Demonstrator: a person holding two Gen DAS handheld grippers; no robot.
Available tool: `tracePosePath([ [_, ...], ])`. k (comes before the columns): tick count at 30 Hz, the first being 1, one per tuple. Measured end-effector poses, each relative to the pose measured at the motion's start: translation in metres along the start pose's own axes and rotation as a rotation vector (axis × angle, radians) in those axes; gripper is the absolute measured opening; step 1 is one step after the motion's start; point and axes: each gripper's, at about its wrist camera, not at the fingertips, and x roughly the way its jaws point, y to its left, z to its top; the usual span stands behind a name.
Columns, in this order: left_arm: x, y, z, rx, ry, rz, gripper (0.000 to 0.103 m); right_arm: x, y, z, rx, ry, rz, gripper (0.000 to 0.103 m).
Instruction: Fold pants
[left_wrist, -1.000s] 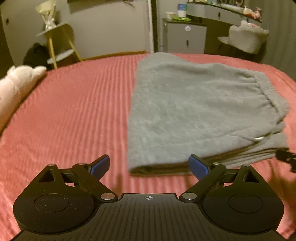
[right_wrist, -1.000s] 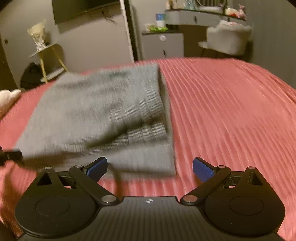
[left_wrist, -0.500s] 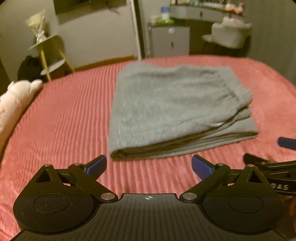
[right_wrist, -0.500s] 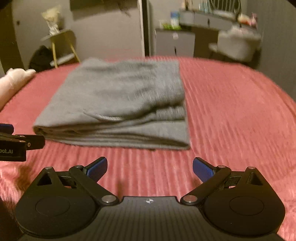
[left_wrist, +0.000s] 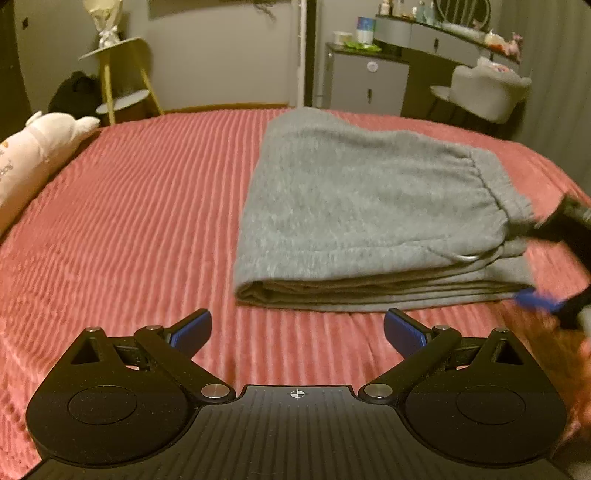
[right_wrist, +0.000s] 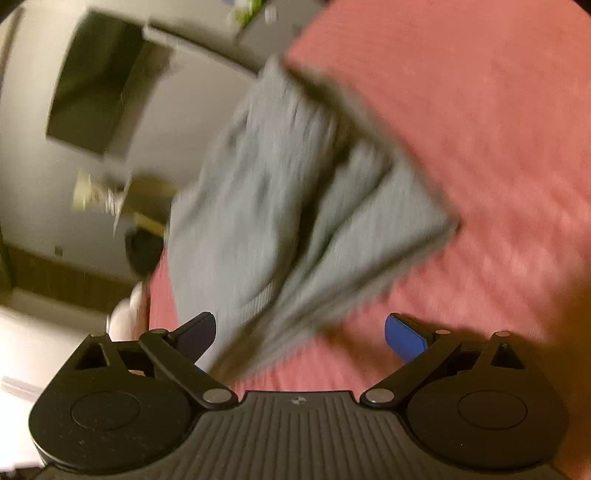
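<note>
Grey pants (left_wrist: 362, 206) lie folded in a flat stack on the red ribbed bedspread (left_wrist: 140, 221), waistband to the right. My left gripper (left_wrist: 297, 328) hovers open just in front of the stack's near fold, nothing between its blue pads. In the left wrist view my right gripper (left_wrist: 554, 258) shows blurred at the stack's right end, one fingertip (left_wrist: 535, 297) by the lower layers and the other above the waistband. The right wrist view is rolled and blurred: the pants (right_wrist: 280, 192) run diagonally, their near corner reaching between the spread jaws of my right gripper (right_wrist: 299, 332), with no pad pressing on cloth.
A pale plush toy (left_wrist: 33, 158) lies along the bed's left edge. Beyond the bed stand a yellow side table (left_wrist: 118, 77), a grey cabinet (left_wrist: 365, 81) and a grey chair (left_wrist: 487, 92). Bare bedspread spreads left of the pants.
My right gripper has rolled sharply and moved in to the pants' right end. The left gripper has shifted slightly; the stack now sits further right in its view.
</note>
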Motion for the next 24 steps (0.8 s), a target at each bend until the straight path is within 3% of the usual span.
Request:
tracePosePath([
  [1,0.004,0.0,0.0,-0.002,-0.002,0.001,0.102,-0.012,-0.001,0.004,-0.032,-0.112,-0.048,0.099],
  [3,0.014,0.001,-0.002,-0.021,0.0,-0.001,0.102,-0.028,-0.004,0.007,-0.068,-0.253,-0.168,0.099],
  [4,0.02,0.001,-0.003,-0.03,0.006,0.0,0.102,-0.03,-0.005,0.008,-0.095,-0.259,-0.226,0.099],
  [5,0.027,0.0,-0.003,-0.038,0.017,0.004,0.102,-0.03,-0.006,0.008,-0.113,-0.214,-0.212,0.099],
  [9,0.042,-0.007,-0.002,-0.032,0.031,0.007,0.102,-0.015,0.014,-0.014,-0.138,0.021,0.095,0.099],
  [11,0.046,-0.007,-0.002,-0.034,0.038,0.002,0.102,-0.003,0.034,-0.024,-0.23,0.044,0.123,0.099],
  [13,0.046,-0.006,-0.002,-0.036,0.029,-0.011,0.102,0.009,0.04,-0.027,-0.266,0.011,0.071,0.099],
  [15,0.043,-0.001,0.0,-0.043,-0.008,-0.068,0.102,0.014,0.033,-0.025,-0.24,-0.105,-0.106,0.099],
  [17,0.044,0.008,0.003,-0.082,-0.035,-0.161,0.102,0.009,0.027,-0.024,-0.253,-0.201,-0.222,0.099],
  [18,0.049,0.013,0.006,-0.108,-0.031,-0.181,0.102,0.008,0.025,-0.022,-0.257,-0.213,-0.238,0.099],
  [22,0.076,0.024,0.015,-0.17,0.03,-0.094,0.103,0.006,0.016,-0.021,-0.157,-0.152,-0.135,0.099],
  [24,0.071,0.024,0.014,-0.175,0.005,-0.087,0.102,0.005,0.019,-0.025,-0.192,-0.168,-0.144,0.099],
])
